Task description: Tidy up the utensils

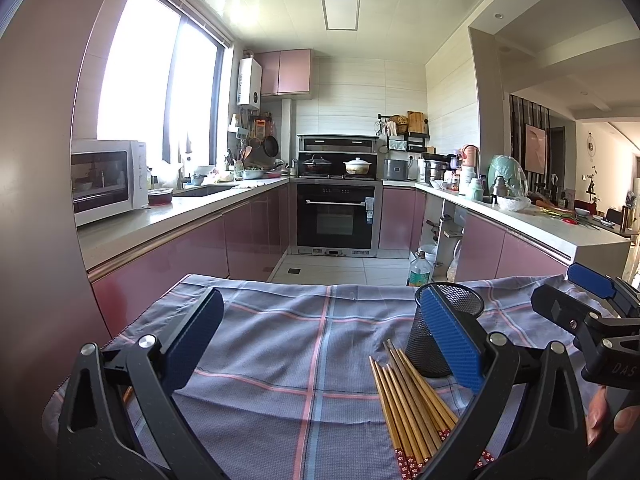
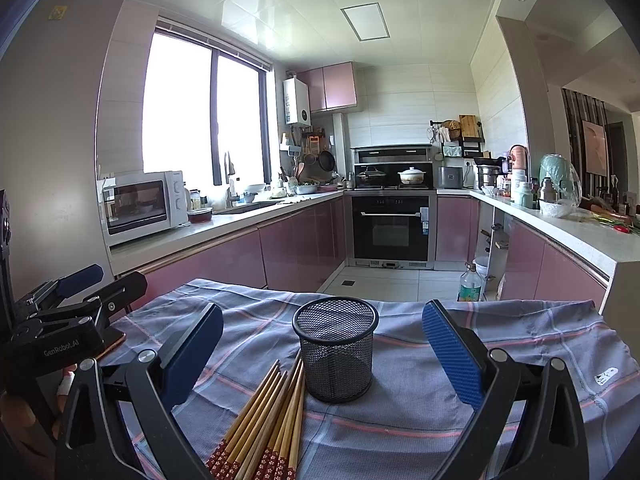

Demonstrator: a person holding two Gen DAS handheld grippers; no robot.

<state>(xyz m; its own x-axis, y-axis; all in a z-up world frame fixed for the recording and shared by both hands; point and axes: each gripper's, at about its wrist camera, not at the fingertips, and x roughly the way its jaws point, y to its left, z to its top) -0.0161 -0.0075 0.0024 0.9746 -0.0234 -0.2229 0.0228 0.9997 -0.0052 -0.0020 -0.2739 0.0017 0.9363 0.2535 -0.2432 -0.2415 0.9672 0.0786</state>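
Chopsticks (image 2: 264,420): bundled on cloth (image 2: 400,420) touching cup (image 2: 336,346); patterned ends cut off. Left gripper (image 1: 320,344): spread, empty, hides part of cup. Right gripper (image 2: 324,352): spread, empty, shows cup whole.

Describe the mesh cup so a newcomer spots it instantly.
On the plaid cloth covering the table nearest the cameras, look just past the tips of the chopsticks. The mesh cup stands upright there, black, round and empty, the only wire container on the cloth.

Bamboo chopsticks (image 2: 264,416) bundled flat, touching upright mesh cup (image 2: 336,348)
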